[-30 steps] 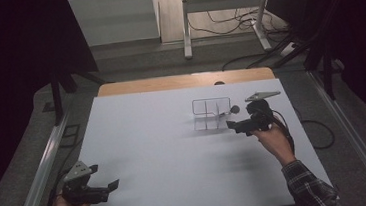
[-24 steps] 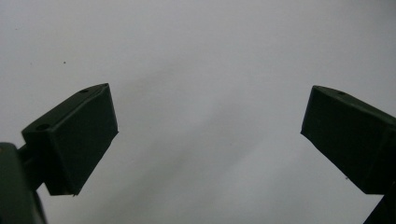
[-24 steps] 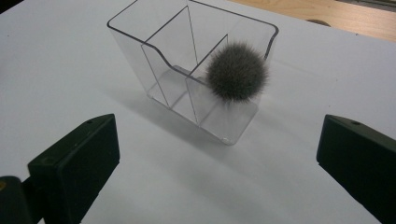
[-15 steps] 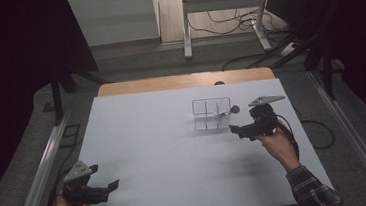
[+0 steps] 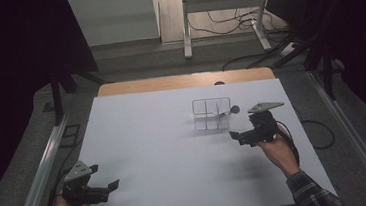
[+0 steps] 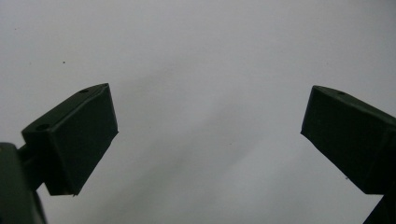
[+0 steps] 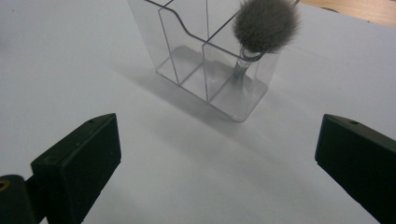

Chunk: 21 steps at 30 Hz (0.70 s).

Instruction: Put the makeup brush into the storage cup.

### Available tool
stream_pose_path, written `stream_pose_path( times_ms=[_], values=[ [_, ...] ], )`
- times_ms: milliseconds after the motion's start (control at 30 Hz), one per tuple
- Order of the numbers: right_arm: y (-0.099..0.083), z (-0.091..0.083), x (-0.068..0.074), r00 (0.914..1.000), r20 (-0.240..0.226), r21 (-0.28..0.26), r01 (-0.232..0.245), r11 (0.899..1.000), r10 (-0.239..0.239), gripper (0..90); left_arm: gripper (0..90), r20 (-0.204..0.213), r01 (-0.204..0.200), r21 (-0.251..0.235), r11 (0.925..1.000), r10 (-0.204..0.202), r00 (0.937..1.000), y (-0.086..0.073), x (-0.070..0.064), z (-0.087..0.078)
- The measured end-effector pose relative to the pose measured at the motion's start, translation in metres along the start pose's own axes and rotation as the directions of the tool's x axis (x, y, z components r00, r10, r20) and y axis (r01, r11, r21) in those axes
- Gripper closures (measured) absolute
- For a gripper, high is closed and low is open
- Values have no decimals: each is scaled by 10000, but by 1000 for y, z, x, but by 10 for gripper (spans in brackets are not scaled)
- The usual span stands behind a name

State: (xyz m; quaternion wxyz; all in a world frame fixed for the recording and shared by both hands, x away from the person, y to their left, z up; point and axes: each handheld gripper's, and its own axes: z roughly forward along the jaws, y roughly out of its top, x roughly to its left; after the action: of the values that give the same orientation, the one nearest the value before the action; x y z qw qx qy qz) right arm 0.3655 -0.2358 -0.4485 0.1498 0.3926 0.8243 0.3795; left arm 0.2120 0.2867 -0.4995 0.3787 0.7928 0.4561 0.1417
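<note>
Brush stands head-up in the end compartment of the clear organizer on the bench. Our right tongs gape empty, near; left tongs gape, idle. We judge: back off level, avoid clipping the holder.

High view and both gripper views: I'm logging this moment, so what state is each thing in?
Clear organizer: upright on the table, untouched.
Makeup brush: standing in an end compartment, bristles up, leaning over the rim.
Left hand-held gripper: open, empty, over bare table.
Right hand-held gripper: open, empty, facing the organizer, apart from it.
</note>
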Motion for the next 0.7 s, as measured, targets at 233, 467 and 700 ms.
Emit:
stream_pose_path(
  times_ms=[233,467,700],
  values=[
    [-5,-1,3,9999,-139,48,58,10000,-58,4,39,-1,-27,-7,10000,27,10000,0,0,0],
    [-9,-2,7,9994,-321,91,126,9999,-123,0,37,-16,-25,-14,10000,25,10000,0,0,0],
    [-14,-4,10,9992,-388,73,47,10000,-44,0,30,-27,3,-12,10000,-3,10000,0,1,-1]
  ],
)
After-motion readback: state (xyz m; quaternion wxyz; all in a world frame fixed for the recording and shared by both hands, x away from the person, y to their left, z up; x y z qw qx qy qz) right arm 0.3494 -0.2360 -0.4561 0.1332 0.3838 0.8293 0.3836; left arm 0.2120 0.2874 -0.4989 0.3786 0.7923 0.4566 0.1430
